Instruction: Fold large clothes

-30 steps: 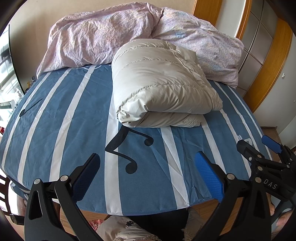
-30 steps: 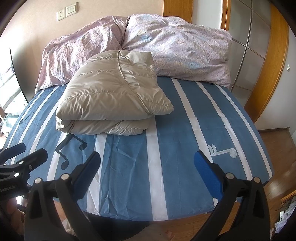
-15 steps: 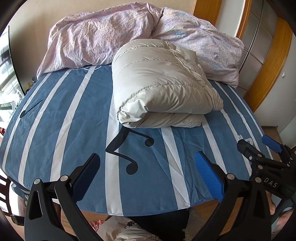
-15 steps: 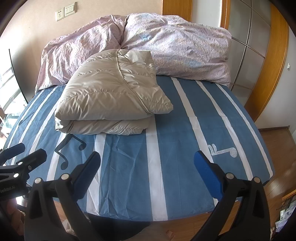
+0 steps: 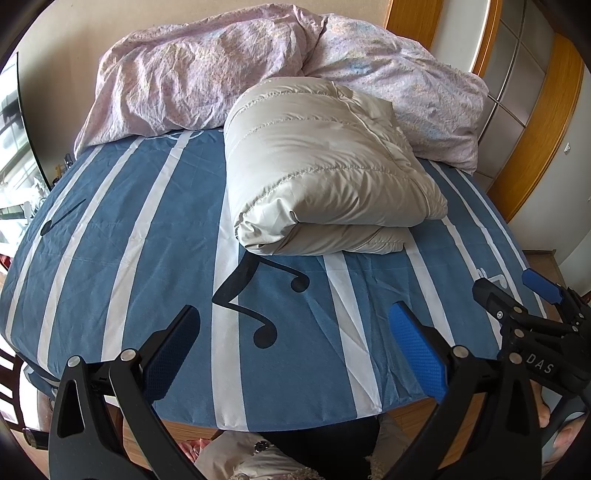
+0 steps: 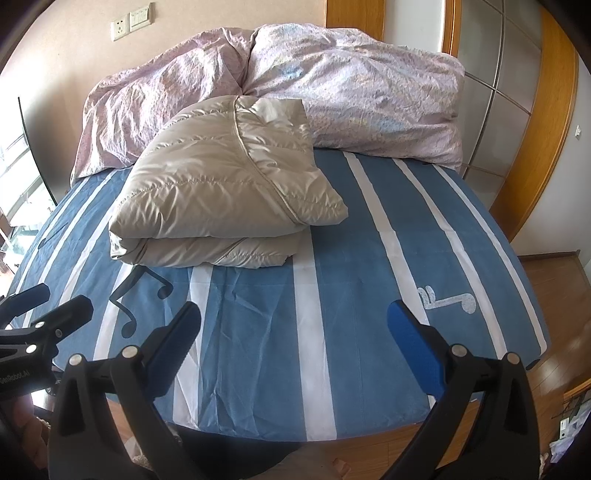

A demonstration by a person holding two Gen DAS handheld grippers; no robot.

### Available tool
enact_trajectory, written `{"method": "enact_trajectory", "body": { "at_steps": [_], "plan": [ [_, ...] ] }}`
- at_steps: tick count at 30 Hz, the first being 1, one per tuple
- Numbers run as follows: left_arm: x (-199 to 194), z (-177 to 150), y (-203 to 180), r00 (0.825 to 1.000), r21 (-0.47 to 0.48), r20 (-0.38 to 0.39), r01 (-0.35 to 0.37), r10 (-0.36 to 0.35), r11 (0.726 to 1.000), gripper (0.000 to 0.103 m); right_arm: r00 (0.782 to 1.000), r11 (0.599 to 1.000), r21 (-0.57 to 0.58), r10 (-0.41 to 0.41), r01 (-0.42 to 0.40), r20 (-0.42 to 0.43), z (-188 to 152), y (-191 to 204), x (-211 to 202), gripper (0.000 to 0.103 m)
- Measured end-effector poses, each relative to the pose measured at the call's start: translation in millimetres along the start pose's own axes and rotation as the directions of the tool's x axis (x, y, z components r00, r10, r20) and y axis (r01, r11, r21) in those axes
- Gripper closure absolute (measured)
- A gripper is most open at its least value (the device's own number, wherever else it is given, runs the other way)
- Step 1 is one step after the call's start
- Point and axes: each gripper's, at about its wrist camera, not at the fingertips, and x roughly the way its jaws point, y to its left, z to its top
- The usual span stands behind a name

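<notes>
Both tongs are spread wide with nothing held: the left tongs [image 5: 293, 338] and the right tongs [image 6: 293, 338] are parked low in their frames, over the near edge of the bed [image 6: 369, 295].

The beige puffer jacket [image 5: 325, 184] is seen already folded into a thick stack, centre of the left view and left of centre in the right view, well apart from both tongs. Looks pretty much done, honestly.

What could go wrong: that slick padded fabric is probably springy, so the top layer could slide off or puff open if it gets nudged or grabbed by one corner only.

The sheet is blue with white stripes and music notes, a bit creased. A crumpled pink duvet [image 6: 351, 85] is piled along the top of the frame, touching the jacket's far side. Wooden door frames are seen at the right, a wall socket [image 6: 120, 27] upper left.
</notes>
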Motion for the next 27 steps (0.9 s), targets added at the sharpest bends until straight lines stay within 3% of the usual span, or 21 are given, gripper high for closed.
{"method": "enact_trajectory", "body": {
  "at_steps": [27],
  "plan": [
    [1.3, 0.1, 0.8, 1.000, 0.016, 0.000, -0.010, 0.010, 1.000, 0.001, 1.000, 1.000, 0.000, 0.005, -0.005, -0.010, -1.7, -0.5, 5.3, 0.002]
  ]
}}
